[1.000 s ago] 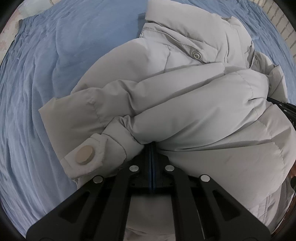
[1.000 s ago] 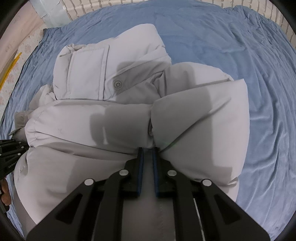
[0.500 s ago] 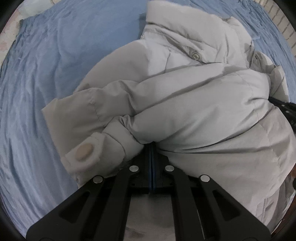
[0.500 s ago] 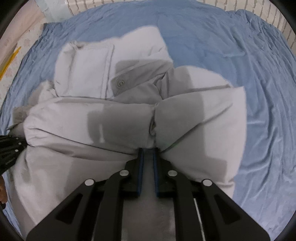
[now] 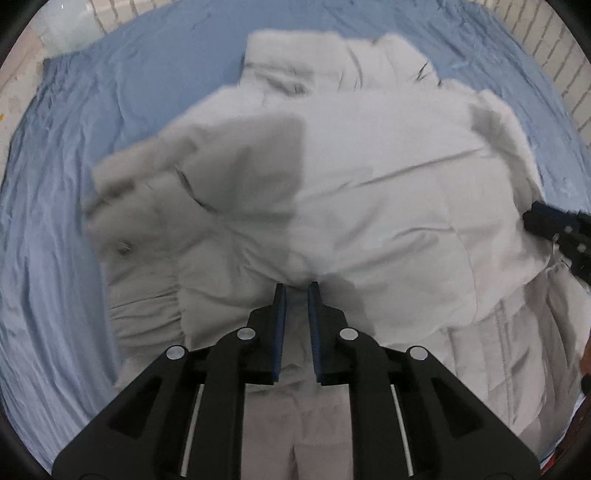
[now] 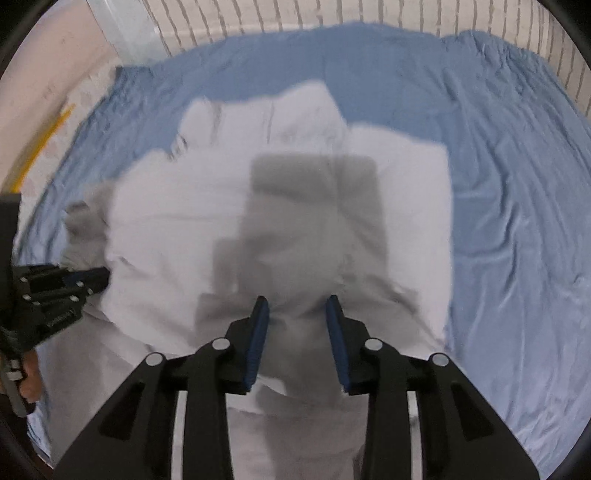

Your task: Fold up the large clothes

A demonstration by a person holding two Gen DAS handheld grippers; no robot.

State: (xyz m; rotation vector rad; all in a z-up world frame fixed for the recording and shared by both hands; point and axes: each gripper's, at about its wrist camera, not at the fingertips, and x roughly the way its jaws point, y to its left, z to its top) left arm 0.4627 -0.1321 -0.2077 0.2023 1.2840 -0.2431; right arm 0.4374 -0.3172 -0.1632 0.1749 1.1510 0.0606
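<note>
A pale grey puffer jacket (image 5: 351, 192) lies folded in a heap on the blue bed sheet (image 5: 74, 177); it also shows in the right wrist view (image 6: 295, 206). My left gripper (image 5: 295, 288) hovers over the jacket's near edge with its jaws slightly apart and nothing clamped between them. My right gripper (image 6: 298, 304) is open wider above the near edge of the jacket, holding nothing. The right gripper shows at the right edge of the left wrist view (image 5: 554, 229), and the left gripper shows at the left edge of the right wrist view (image 6: 59, 291). The view is motion-blurred.
The blue sheet (image 6: 517, 184) covers the bed all around the jacket. A brick-patterned wall (image 6: 332, 18) stands behind the bed. A pale floor with a yellow stick (image 6: 40, 147) lies to the left.
Both grippers have opened and let go of the jacket. The lifted fold has dropped flat onto the heap, and both grippers have drawn back from it.
</note>
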